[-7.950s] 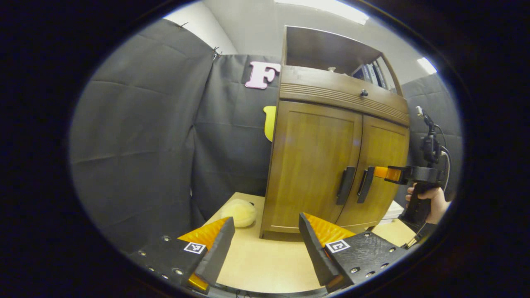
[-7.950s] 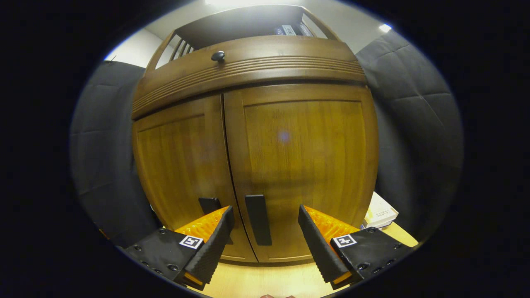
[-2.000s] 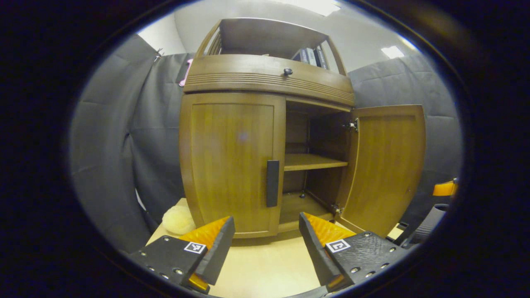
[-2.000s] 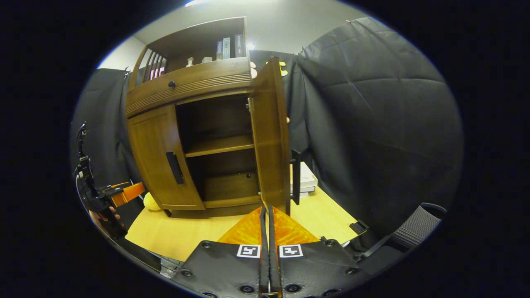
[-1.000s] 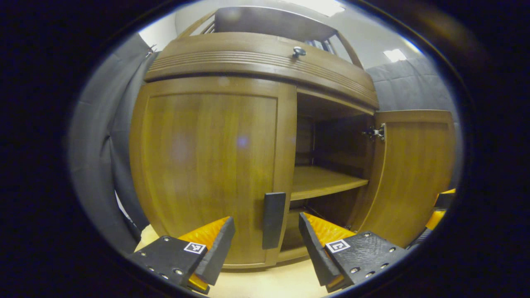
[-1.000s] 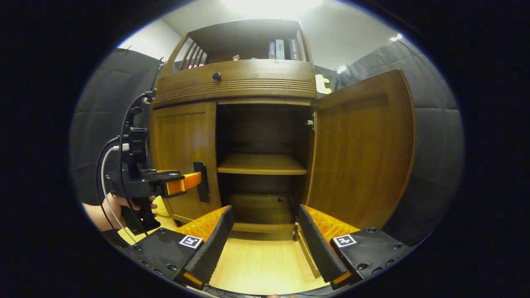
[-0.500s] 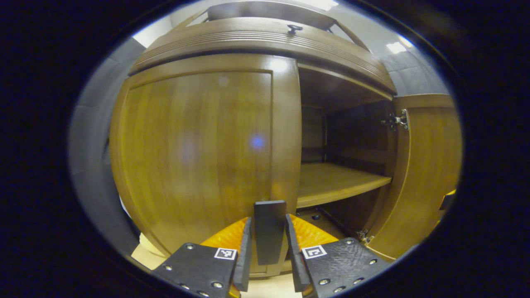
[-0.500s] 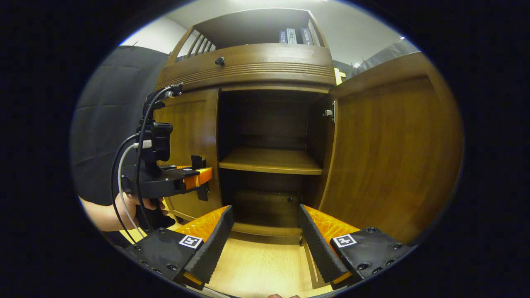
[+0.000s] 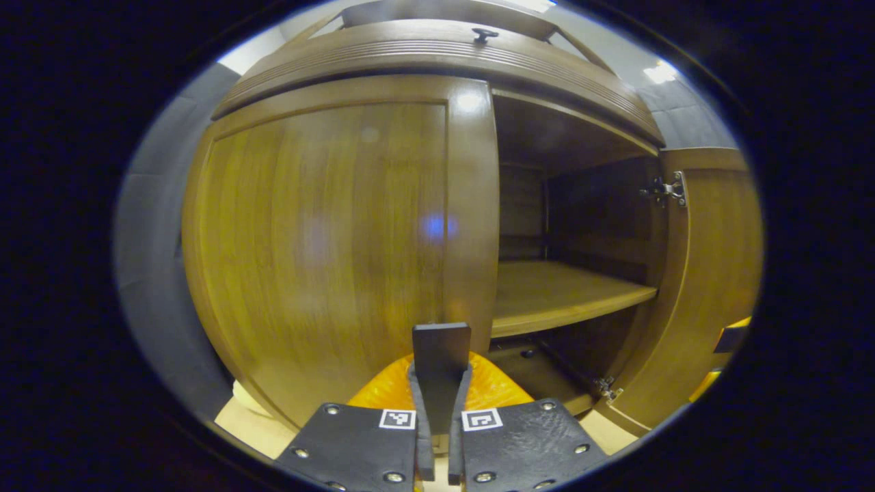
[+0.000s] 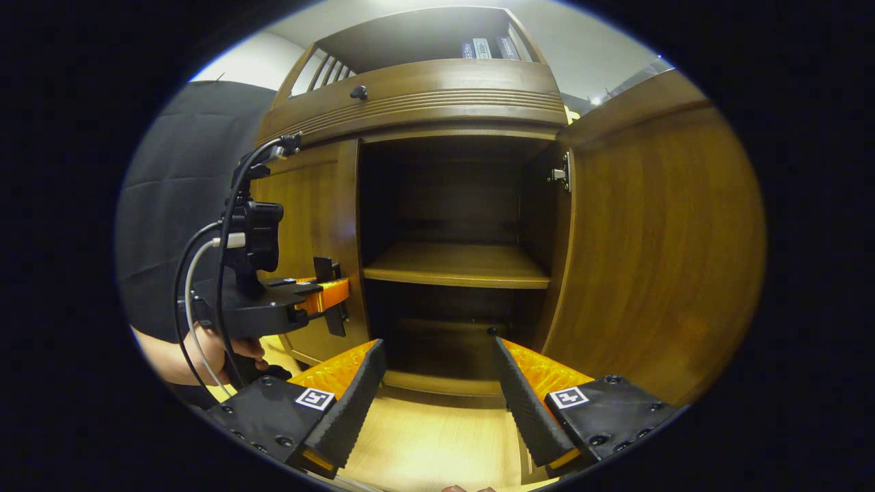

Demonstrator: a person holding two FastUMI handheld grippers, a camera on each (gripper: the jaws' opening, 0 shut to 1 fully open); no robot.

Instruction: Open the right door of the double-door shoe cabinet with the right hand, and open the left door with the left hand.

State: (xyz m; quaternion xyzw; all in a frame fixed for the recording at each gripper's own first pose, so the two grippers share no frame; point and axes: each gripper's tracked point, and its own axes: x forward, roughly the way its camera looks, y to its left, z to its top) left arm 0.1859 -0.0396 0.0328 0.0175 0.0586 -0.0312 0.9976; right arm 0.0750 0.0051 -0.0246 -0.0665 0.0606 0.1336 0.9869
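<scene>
The brown wooden shoe cabinet (image 9: 437, 61) stands close in front. Its left door (image 9: 328, 239) lies flush with the frame. My left gripper (image 9: 441, 383) is shut on that door's dark upright handle (image 9: 441, 345), one finger on each side. In the right gripper view the left gripper (image 10: 328, 294) holds the handle (image 10: 336, 321), with a hand (image 10: 205, 355) behind it. The right door (image 10: 649, 253) is swung wide open. My right gripper (image 10: 437, 403) is open, holds nothing, and points into the open right half above the tabletop (image 10: 437, 444).
Inside the open half are a middle shelf (image 10: 454, 266) and a dark lower compartment (image 10: 437, 348). A drawer with a small knob (image 10: 357, 91) runs above the doors, with books (image 10: 482, 48) on the top shelf. The open right door (image 9: 711, 273) stands at the right.
The right door has swung open and my right gripper has let go of it. My left gripper came up to the left handle and shut on it within the last second.
</scene>
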